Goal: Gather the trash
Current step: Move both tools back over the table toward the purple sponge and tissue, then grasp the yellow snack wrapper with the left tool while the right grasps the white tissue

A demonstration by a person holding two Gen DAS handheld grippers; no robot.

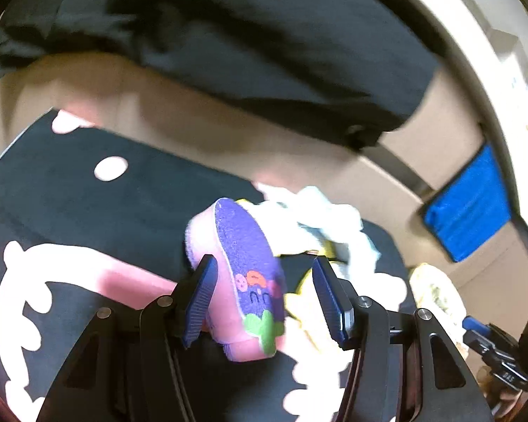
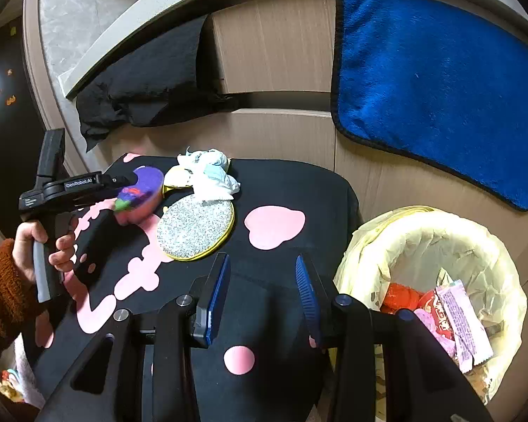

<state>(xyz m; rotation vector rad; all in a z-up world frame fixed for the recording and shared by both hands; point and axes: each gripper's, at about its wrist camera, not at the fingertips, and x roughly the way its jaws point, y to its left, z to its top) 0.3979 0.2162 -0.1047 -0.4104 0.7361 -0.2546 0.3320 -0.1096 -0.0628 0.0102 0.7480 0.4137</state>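
Observation:
A pink sponge with a purple top (image 1: 243, 274) stands tilted between the fingers of my left gripper (image 1: 264, 299). It leans on the left pad, and a gap shows beside the right pad. The right wrist view shows this sponge (image 2: 140, 190) at the left gripper's tip (image 2: 130, 186), held by a hand in an orange sleeve. Crumpled white tissue (image 2: 211, 172) (image 1: 316, 218) lies just beyond it on the black cloth. My right gripper (image 2: 262, 281) hangs open over the cloth with nothing between its fingers. A lined trash bin (image 2: 404, 239) stands to its right.
A round silver scrub pad with a yellow rim (image 2: 195, 227) lies beside the sponge. The black cloth with pink shapes (image 2: 292, 183) covers the surface. A blue towel (image 2: 433, 88) and a black cloth (image 2: 148, 81) hang on the wooden cabinet behind. The bin holds wrappers (image 2: 454, 320).

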